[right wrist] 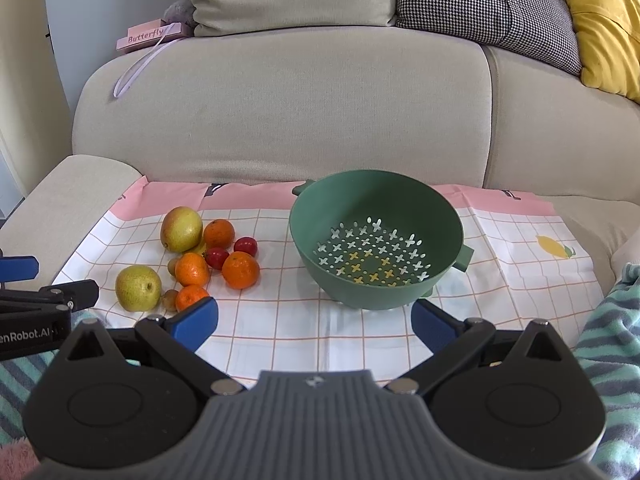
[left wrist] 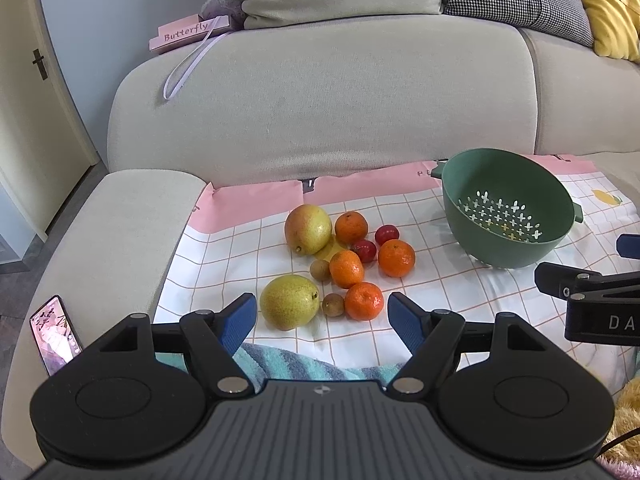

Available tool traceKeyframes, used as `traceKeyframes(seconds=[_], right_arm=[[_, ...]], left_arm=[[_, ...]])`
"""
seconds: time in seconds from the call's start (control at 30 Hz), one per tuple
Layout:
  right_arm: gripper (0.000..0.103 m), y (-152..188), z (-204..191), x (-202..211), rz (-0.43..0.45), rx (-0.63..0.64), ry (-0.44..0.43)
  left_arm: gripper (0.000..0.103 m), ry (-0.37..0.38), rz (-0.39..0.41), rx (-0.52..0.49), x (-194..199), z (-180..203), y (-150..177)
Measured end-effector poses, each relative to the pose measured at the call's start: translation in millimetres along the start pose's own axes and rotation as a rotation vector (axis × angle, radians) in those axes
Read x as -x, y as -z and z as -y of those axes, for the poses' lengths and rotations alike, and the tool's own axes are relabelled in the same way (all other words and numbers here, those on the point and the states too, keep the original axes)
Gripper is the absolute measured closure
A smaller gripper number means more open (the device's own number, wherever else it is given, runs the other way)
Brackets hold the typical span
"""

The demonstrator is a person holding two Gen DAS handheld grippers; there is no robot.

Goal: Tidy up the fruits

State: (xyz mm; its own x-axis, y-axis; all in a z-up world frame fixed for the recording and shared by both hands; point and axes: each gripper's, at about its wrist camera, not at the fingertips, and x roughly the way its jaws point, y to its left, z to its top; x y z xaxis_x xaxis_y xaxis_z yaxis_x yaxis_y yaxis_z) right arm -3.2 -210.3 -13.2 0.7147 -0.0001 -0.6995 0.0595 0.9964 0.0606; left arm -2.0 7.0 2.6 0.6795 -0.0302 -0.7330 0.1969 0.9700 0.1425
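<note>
A pile of fruit lies on a checked cloth (left wrist: 248, 264) on the sofa seat: two yellow-green pears (left wrist: 289, 301) (left wrist: 308, 229), several oranges (left wrist: 364, 301), two small red fruits (left wrist: 364, 250) and two small brown fruits (left wrist: 333, 304). The pile also shows in the right wrist view (right wrist: 192, 268). An empty green colander (right wrist: 372, 208) (left wrist: 508, 184) stands to the right of the pile. My left gripper (left wrist: 322, 316) is open and empty, just in front of the nearest pear and orange. My right gripper (right wrist: 314, 320) is open and empty, in front of the colander.
The sofa backrest (left wrist: 320, 112) rises behind the cloth, the armrest (left wrist: 100, 240) lies left. A phone (left wrist: 54, 334) leans at the armrest. A striped towel (right wrist: 616, 332) lies at the near side. A pink "Butterfly" box (left wrist: 188, 34) and cushions sit on top.
</note>
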Motion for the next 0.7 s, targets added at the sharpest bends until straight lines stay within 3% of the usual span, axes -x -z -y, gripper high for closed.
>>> traceKeyframes(seconds=[0.7], right_arm=[[0.004, 1.9, -0.4, -3.4, -0.021, -0.001, -0.008]], left_arm=[[0.015, 0.002, -0.007, 0.001, -2.1, 1.1, 5.2]])
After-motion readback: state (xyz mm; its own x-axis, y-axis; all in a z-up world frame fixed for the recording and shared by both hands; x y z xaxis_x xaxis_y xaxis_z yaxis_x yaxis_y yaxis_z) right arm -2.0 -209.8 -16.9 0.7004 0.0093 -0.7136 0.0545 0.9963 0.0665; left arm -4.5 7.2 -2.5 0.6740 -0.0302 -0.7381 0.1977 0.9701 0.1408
